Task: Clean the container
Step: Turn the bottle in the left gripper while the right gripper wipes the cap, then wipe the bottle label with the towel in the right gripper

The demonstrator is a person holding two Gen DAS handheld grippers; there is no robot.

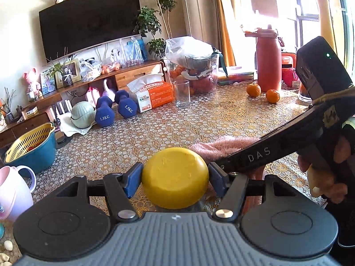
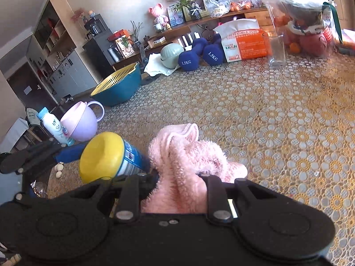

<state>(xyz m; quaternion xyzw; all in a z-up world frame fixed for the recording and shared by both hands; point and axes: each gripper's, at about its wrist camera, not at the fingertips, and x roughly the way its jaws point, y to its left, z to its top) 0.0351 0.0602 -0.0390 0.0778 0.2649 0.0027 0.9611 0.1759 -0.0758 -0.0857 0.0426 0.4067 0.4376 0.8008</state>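
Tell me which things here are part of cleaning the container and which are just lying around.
In use: yellow-lidded container held by left gripper; pink cloth held by right gripper.
Lying about: dumbbells, tissue box, glass, oranges, colander bowl.

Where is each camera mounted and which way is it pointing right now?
Left wrist: sits behind the left tongs, facing the TV wall; the tongs clamp the yellow-lidded container; a hand shows.
Right wrist: sits behind the right tongs, facing the table; the tongs grip a pink cloth.
Shared: container, cloth, dumbbells, tissue box.
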